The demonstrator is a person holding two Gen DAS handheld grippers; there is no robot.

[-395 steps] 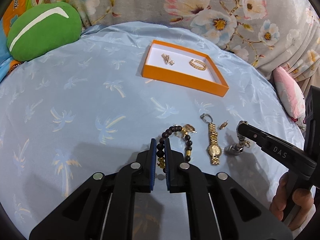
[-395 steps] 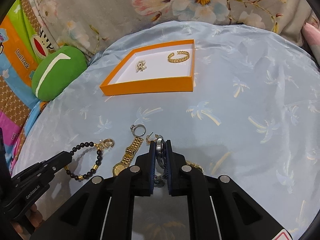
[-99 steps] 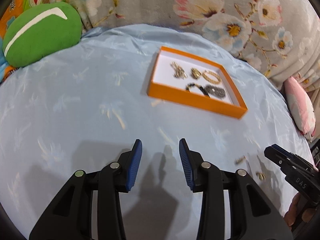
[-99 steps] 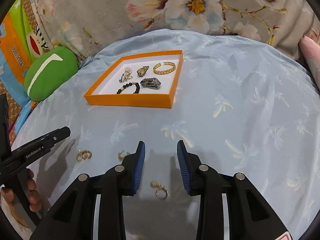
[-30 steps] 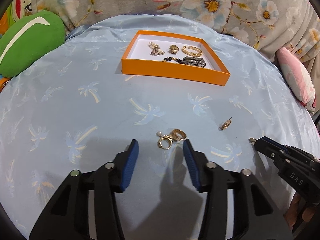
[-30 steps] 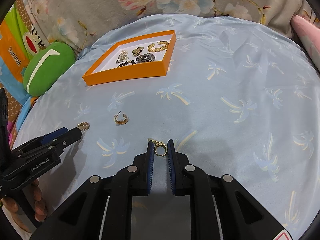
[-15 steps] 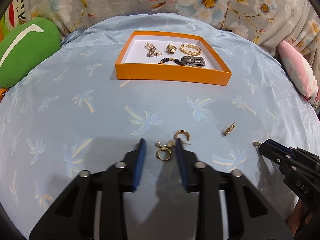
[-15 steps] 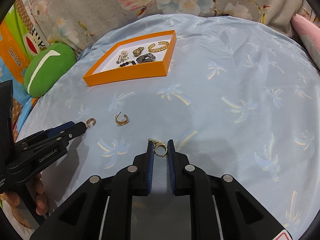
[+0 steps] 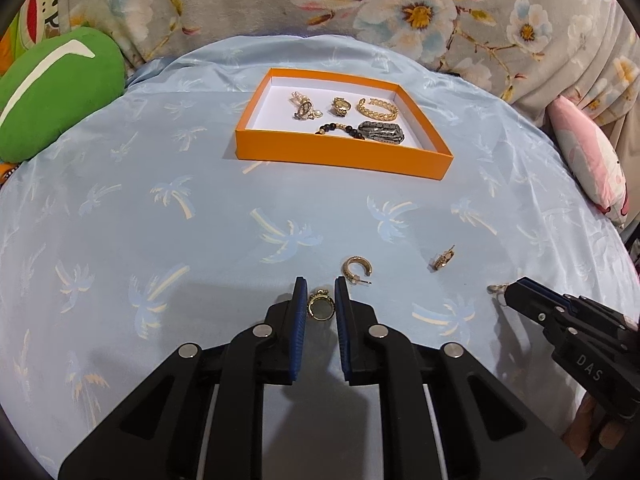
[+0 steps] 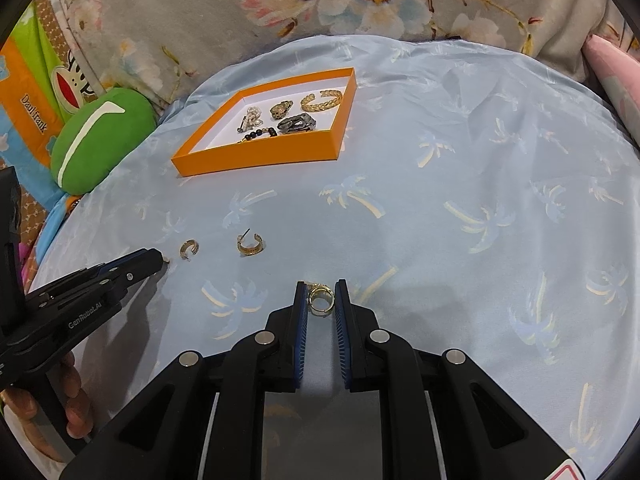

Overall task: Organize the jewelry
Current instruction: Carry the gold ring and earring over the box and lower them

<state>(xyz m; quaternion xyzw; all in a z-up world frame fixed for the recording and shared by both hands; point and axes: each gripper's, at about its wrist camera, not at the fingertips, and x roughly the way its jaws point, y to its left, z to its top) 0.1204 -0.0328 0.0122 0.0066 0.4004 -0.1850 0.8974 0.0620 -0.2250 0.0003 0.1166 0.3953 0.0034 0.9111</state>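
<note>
In the left wrist view my left gripper (image 9: 320, 286) is shut on a small gold earring (image 9: 320, 307) that lies on the blue cloth. A gold hoop earring (image 9: 356, 270) lies just ahead of its right finger, and another earring (image 9: 443, 259) lies further right. In the right wrist view my right gripper (image 10: 321, 286) is shut on a gold hoop earring (image 10: 321, 299). The orange box (image 9: 344, 156) at the back holds several pieces: a gold bangle (image 9: 378, 107), a bead bracelet and a grey chain. The right gripper's tip (image 9: 510, 294) shows at the right.
A green cushion (image 9: 52, 88) lies at the back left and a pink cushion (image 9: 588, 160) at the right edge. Floral fabric rises behind the round bed. Two loose earrings (image 10: 250, 244) lie between the left gripper (image 10: 158, 258) and the box (image 10: 256, 156).
My left jaws have shut around the small gold earring. The loose hoop beside it has stayed on the cloth. The right gripper has kept still, shut on its hoop.
</note>
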